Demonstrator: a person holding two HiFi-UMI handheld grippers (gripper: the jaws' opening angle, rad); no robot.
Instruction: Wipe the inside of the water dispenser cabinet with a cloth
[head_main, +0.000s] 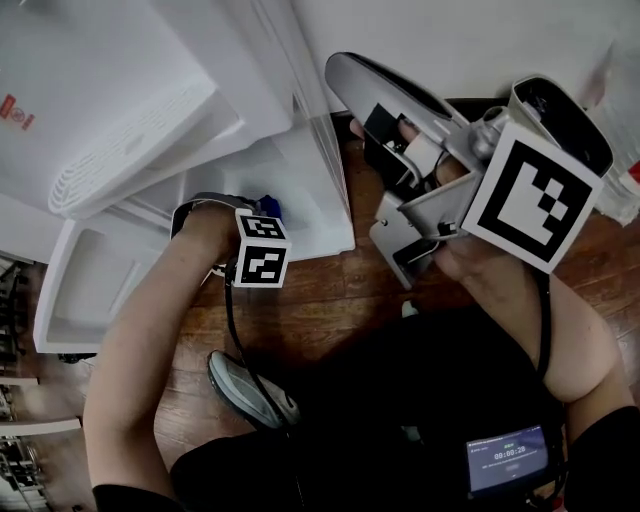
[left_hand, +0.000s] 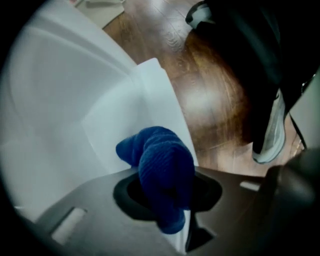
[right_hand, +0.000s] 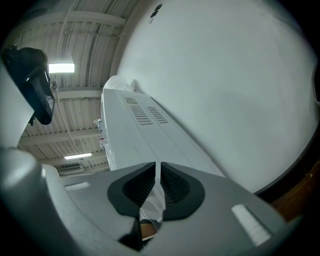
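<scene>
1. The floor (head_main: 330, 300) is brown wooden boards with a visible grain, running lengthwise and glossy enough to throw back a pale patch of light.
2. A white water dispenser (head_main: 120, 120) stands on the boards at the upper left of the head view, close to the white wall.
3. A flat white panel (head_main: 310, 200) at the dispenser's foot reaches out low over the wood; whether its edge touches the boards cannot be told.
4. A grey shoe (head_main: 250, 390) with a pale sole rests on the floor, well apart from that panel.
5. A dark skirting (right_hand: 295, 177) runs where the floor meets the wall.
</scene>
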